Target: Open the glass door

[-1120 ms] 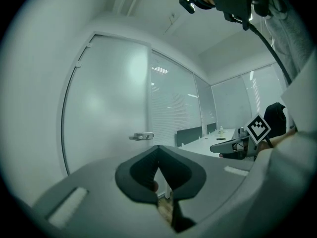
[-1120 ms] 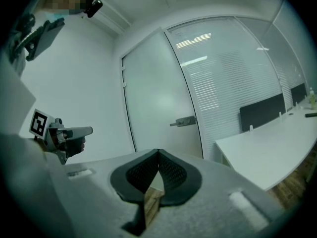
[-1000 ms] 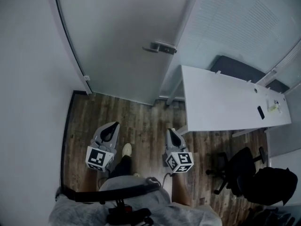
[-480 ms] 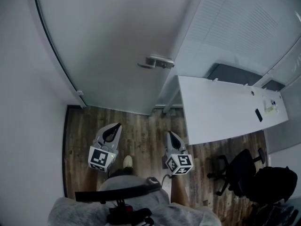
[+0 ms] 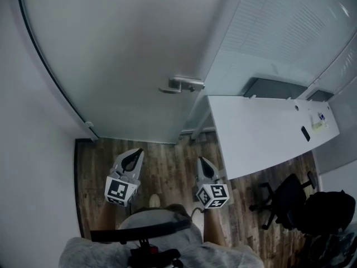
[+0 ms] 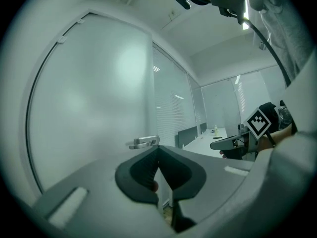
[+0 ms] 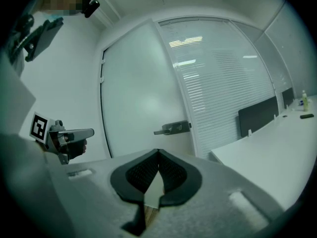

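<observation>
The frosted glass door (image 5: 134,49) stands closed ahead, its metal lever handle (image 5: 181,84) at the right edge. The same handle (image 6: 143,142) shows just above my left jaws, and the handle (image 7: 173,128) sits beyond my right jaws. My left gripper (image 5: 136,151) is held low over the wooden floor, pointing at the door, shut with nothing in it. My right gripper (image 5: 200,161) is beside it on the right, also shut and empty, well short of the handle. Neither gripper touches the door.
A white desk (image 5: 262,133) stands to the right of the door, with a dark panel (image 5: 273,87) behind it. A black office chair (image 5: 284,202) is at the lower right. A blinded glass partition (image 5: 290,32) adjoins the door. A white wall (image 5: 33,149) closes the left side.
The person has stepped toward the door. The handle now sits lower and nearer in the head view. Both grippers came forward with the person, still shut.
</observation>
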